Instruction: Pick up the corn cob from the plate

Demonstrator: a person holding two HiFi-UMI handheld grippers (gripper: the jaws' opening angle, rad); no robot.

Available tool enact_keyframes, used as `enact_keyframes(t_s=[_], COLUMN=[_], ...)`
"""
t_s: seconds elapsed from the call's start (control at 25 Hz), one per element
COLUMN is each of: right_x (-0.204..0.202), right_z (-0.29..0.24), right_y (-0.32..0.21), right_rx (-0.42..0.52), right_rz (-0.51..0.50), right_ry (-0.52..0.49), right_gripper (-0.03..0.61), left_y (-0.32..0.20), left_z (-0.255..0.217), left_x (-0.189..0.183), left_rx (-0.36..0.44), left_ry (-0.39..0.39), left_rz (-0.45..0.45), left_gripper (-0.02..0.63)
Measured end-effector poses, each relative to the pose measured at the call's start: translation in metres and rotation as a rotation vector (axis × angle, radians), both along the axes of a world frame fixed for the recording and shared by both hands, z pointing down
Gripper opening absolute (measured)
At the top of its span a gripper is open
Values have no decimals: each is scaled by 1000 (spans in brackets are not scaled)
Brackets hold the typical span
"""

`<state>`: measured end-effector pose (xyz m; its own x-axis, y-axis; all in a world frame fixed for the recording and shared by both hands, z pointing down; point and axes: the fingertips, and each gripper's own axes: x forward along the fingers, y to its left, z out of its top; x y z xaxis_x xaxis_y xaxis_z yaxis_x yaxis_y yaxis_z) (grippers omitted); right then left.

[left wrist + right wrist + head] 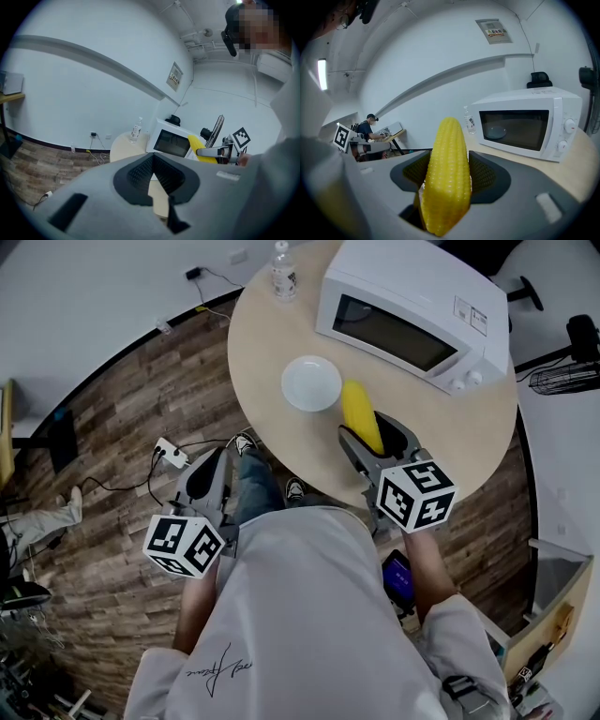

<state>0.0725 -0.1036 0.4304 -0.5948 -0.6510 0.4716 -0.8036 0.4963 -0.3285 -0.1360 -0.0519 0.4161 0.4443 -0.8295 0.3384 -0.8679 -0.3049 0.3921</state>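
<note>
The yellow corn cob [361, 416] sticks out forward from my right gripper [373, 433], which is shut on it over the round table, just right of the white plate [311, 382]. The plate holds nothing. In the right gripper view the cob [447, 173] stands between both dark pads, its tip pointing up and away. My left gripper [211, 472] hangs low at the person's left side, off the table and over the wooden floor. Its pads [140, 173] meet at the tips with nothing held. From there the cob [199, 147] shows far right.
A white microwave [412, 315] stands at the back right of the beige table [272, 343], door closed. A water bottle [283, 273] is at the far edge. A power strip [172, 452] and cables lie on the floor. A fan [562, 379] stands at right.
</note>
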Motion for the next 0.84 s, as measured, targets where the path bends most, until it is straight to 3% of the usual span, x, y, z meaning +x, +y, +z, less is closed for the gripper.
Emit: enact_keyframes(t_s=[0.84], right_x=[2], right_z=[11], right_y=[-9], right_rx=[-24], right_rz=[-22], right_ry=[8], right_gripper=[272], left_y=[-6], left_z=[5], left_x=[5], left_rx=[-17], left_ry=[0], left_rz=[-5], left_gripper=[-6])
